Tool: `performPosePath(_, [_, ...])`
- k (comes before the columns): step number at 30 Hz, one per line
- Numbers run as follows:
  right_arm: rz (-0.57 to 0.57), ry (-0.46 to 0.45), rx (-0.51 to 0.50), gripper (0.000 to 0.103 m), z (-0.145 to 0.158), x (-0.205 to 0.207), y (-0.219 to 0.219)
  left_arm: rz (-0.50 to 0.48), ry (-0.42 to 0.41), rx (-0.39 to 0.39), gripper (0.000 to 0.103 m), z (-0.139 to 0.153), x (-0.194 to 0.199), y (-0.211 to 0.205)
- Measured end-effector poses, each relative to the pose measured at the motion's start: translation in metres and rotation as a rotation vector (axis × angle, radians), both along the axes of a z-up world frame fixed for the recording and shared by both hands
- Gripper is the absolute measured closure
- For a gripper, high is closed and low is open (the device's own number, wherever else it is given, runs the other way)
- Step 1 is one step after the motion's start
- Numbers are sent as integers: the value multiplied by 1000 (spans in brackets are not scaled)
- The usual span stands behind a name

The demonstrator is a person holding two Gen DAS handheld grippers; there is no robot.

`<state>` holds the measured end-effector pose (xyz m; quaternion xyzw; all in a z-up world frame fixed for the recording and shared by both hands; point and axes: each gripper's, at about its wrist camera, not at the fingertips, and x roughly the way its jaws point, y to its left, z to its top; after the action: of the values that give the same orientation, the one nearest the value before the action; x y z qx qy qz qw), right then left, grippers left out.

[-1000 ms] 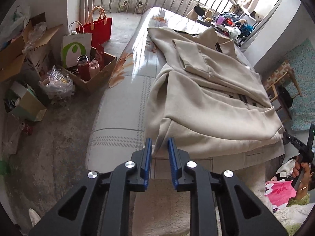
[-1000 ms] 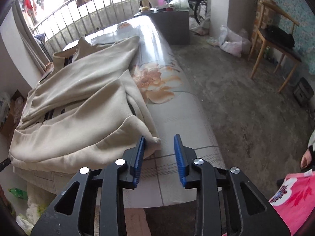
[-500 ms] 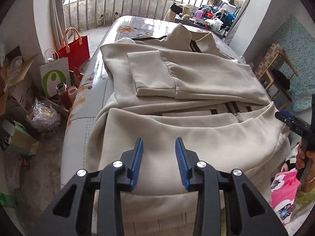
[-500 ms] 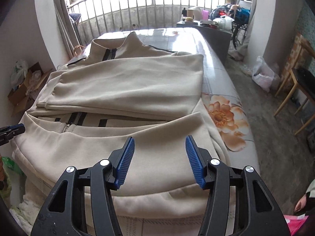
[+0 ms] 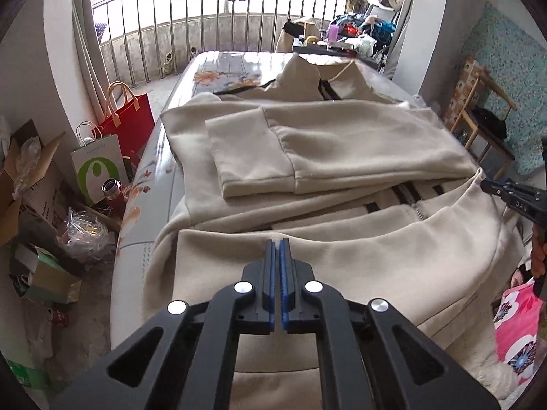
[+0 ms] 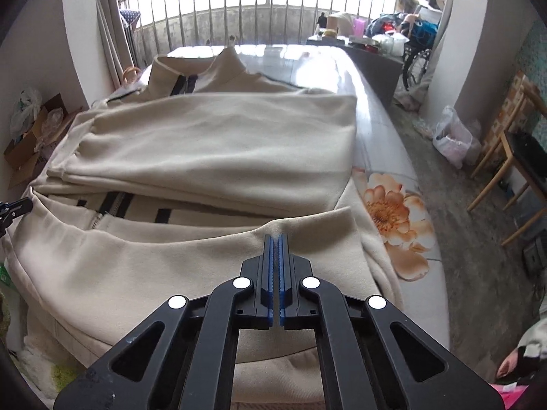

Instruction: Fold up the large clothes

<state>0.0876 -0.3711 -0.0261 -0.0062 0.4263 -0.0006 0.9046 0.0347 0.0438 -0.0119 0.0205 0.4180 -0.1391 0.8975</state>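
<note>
Both the left hand-held gripper [image 5: 277,244] and right hand-held gripper [image 6: 275,239] pinch the beige fleece zip jacket's [image 5: 342,143] lifted near hem; its length runs toward the bench's far edge.

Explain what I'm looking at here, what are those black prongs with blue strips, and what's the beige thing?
Those prongs are two hand-held grippers, one in each of a person's hands, each with a camera looking along its fingers. One picture is from the left gripper, the other from the right gripper. The beige thing is a large zip jacket spread on a table, sleeves folded across it. Both grippers' blue pads are pressed together on the jacket's near hem, each apparently pinching the fabric's edge. Bags and boxes sit on the floor alongside.
</note>
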Motion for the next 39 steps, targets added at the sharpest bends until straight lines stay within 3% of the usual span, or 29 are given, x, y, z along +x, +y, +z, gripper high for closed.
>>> performPosePath(3, [-29, -90, 36, 103, 31, -10, -5, 11, -64, -19, 101, 25, -5, 7])
performPosePath(6, [-50, -130, 40, 103, 40, -7, -8, 15, -111, 11, 101, 30, -2, 6])
performPosePath(13, [-84, -92, 30, 103, 8, 19, -9, 23, -123, 105, 101, 4, 21, -9])
performPosePath(22, [-98, -55, 0, 103, -26, 40, -10, 36, -88, 129, 101, -22, 43, -10])
performPosePath(27, [-75, -60, -82, 102, -29, 39, -1, 32, -97, 180, 100, -31, 42, -17])
performPosePath(30, [-82, -58, -47, 93, -19, 33, -10, 30, -97, 193, 100, -31, 41, -18])
performPosePath(33, [-99, -120, -25, 82, 5, 19, -13, 33, -88, 185, 100, -30, 42, -17])
performPosePath(36, [-22, -166, 51, 80, 25, 7, 4, 36, -83, 176, 100, -30, 43, -16])
performPosePath(39, [169, -110, 174, 80, 20, 10, 46, 44, -77, 163, 100, -29, 43, -15])
